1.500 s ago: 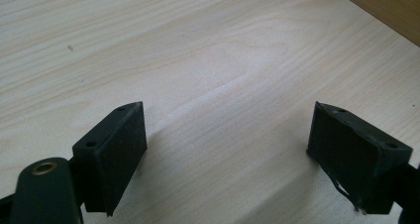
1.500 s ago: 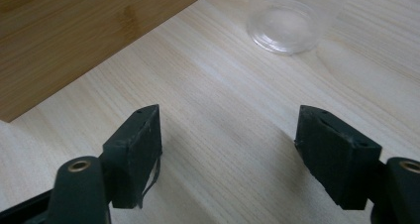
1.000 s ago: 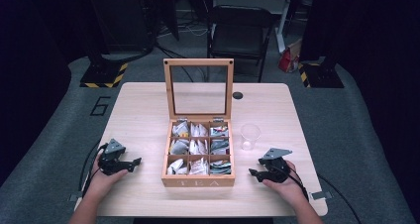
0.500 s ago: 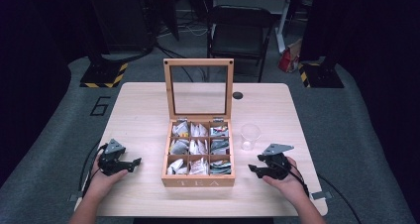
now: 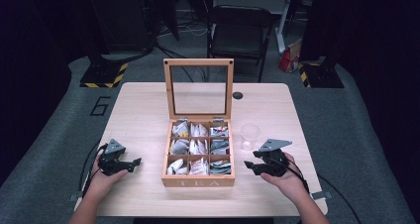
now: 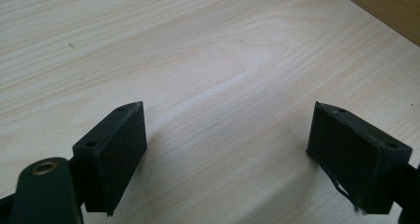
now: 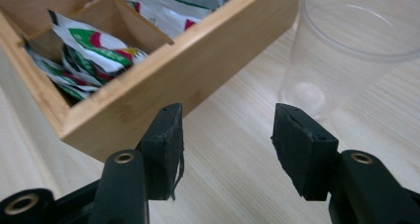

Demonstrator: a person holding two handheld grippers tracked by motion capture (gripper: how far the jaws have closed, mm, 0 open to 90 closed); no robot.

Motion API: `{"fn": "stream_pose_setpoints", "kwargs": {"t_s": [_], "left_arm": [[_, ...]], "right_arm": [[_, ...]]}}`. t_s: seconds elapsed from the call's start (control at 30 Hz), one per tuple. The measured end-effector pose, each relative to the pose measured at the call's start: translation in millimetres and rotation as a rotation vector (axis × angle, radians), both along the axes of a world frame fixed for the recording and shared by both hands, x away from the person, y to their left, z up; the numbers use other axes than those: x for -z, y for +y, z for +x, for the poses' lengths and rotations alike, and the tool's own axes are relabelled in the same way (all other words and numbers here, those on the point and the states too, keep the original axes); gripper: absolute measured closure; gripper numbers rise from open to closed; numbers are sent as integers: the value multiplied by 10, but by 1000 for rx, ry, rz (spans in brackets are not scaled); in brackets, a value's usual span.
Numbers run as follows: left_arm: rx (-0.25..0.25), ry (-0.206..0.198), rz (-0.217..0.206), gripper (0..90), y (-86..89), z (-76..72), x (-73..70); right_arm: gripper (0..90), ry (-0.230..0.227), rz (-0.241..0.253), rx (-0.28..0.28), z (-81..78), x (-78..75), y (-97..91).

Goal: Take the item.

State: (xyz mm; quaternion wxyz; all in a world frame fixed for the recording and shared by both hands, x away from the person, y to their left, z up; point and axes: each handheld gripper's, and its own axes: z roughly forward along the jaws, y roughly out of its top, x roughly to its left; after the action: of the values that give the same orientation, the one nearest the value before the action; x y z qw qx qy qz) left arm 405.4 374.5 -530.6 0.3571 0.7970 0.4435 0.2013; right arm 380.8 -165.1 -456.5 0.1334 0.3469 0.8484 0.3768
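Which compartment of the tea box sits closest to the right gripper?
The front-right compartment of the tea box, in the row nearest the person and on the plastic cup's side. It holds green-and-red packets, and the right gripper hovers just beside that corner.

open wooden tea box (image 5: pixel 198 180), clear cup (image 5: pixel 250 136) beside

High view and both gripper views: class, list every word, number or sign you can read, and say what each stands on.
"TEA": on the front wall of the wooden box.
"6": on the grey floor mat left of the table.
Print on the tea packets: too blurred to read.
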Motion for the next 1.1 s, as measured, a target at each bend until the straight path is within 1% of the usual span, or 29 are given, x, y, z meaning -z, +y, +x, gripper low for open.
{"fn": "stream_pose_setpoints", "kwargs": {"t_s": [0.07, 0.13, 0.17, 0.2, 0.3, 0.33, 0.37, 0.5, 0.53, 0.57, 0.73, 0.77, 0.83, 0.87, 0.97, 1.1], "left_arm": [[0, 0, 0, 148, 0, 0, 0], [-2, 1, -4, 148, -2, -2, 1], [0, 1, 0, 148, 0, -1, 0], [-2, 1, -5, 148, -3, -2, 1], [0, 0, 0, 148, 0, 0, 0], [0, 0, 0, 148, 0, 0, 0], [-1, 2, -2, 148, -1, -1, 0], [-1, 3, -3, 148, -2, -2, 0], [0, 1, 0, 148, 0, -1, 0], [0, 2, 0, 148, 0, -1, 0], [-2, 3, -4, 148, -2, -2, 0], [-1, 4, -3, 148, -2, -3, 0], [1, 1, 0, 148, 0, 0, 0], [0, 2, 0, 148, 0, -1, -1], [0, 2, 1, 148, 0, 0, -1], [0, 1, 0, 148, 0, 0, 0]], "right_arm": [[461, -5, -3, -7, -2, -40, 30], [469, 0, 1, -9, -4, -75, 64], [474, -4, -4, -19, 1, -94, 77], [480, 0, 3, -17, -2, -113, 97], [491, -11, -5, -41, 7, -192, 150], [491, -11, -5, -41, 7, -192, 150], [498, -16, 5, -59, 15, -256, 194], [499, -28, 24, -85, 56, -340, 265], [500, -25, 30, -80, 63, -352, 283], [501, -30, 30, -93, 89, -367, 299], [506, -25, 38, -97, 151, -377, 372], [507, -28, 30, -115, 190, -371, 415], [507, -28, 30, -114, 200, -369, 439], [507, -33, 26, -126, 215, -371, 458], [517, -36, 47, -140, 261, -395, 534], [524, -34, 56, -151, 302, -428, 598]]}}
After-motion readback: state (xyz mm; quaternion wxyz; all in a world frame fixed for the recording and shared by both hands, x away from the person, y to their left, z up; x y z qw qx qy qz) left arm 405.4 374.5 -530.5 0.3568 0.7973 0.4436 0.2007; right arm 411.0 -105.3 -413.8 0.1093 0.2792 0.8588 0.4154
